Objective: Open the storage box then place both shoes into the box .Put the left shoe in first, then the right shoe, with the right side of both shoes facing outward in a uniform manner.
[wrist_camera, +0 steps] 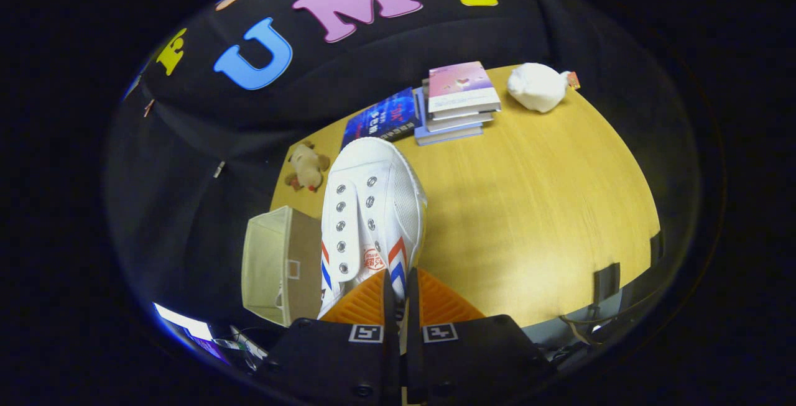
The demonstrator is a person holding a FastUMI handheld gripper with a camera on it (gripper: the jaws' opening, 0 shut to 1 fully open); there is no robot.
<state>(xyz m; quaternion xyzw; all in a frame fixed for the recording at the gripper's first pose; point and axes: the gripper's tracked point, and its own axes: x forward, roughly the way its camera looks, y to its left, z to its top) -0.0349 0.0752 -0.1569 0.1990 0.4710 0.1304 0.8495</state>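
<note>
A white canvas shoe (372, 207) with red and blue side stripes and metal eyelets hangs above the wooden table (535, 219), toe pointing away from me. My gripper (399, 278) is shut on the shoe's heel end, both fingers pressing a thin part of its collar. A beige fabric storage box (283, 263) stands just left of the shoe, near the table's left edge. Whether its top is open I cannot tell.
A stack of books (457, 104) and a dark blue book (382, 119) lie at the table's far side. A white plush (536, 86) sits to the right of the books, a small brown plush toy (306, 166) beyond the box.
</note>
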